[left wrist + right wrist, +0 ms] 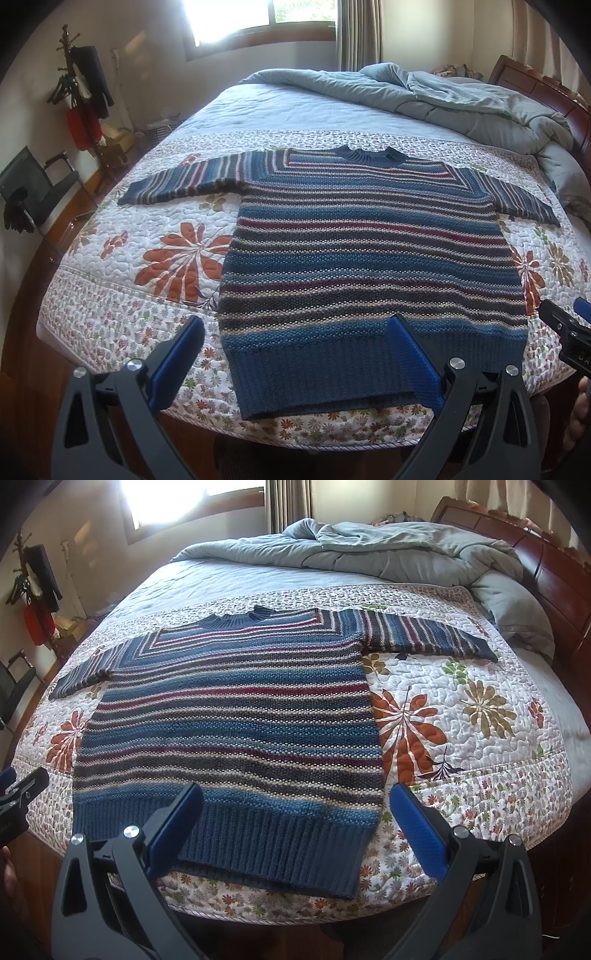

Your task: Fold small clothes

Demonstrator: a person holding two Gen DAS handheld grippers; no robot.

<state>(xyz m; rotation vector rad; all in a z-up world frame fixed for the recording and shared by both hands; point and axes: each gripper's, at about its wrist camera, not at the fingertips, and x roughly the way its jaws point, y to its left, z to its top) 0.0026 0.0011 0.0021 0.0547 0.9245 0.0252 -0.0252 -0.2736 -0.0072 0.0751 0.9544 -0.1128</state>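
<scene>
While both hang spread and empty over the hem, striped sweater (pixel 369 243) lies flat on the bed (pixel 122 295), collar away: left gripper (pixel 295 354) nearest left corner, right gripper (pixel 295 823) right corner.

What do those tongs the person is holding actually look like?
Both are alike. The left tongs and right tongs each have two black plastic arms with triangular cut-outs and round silver bolts, ending in flat, textured blue pads. White lettering, partly cut off, marks the right tongs' black body in the left view.
</scene>
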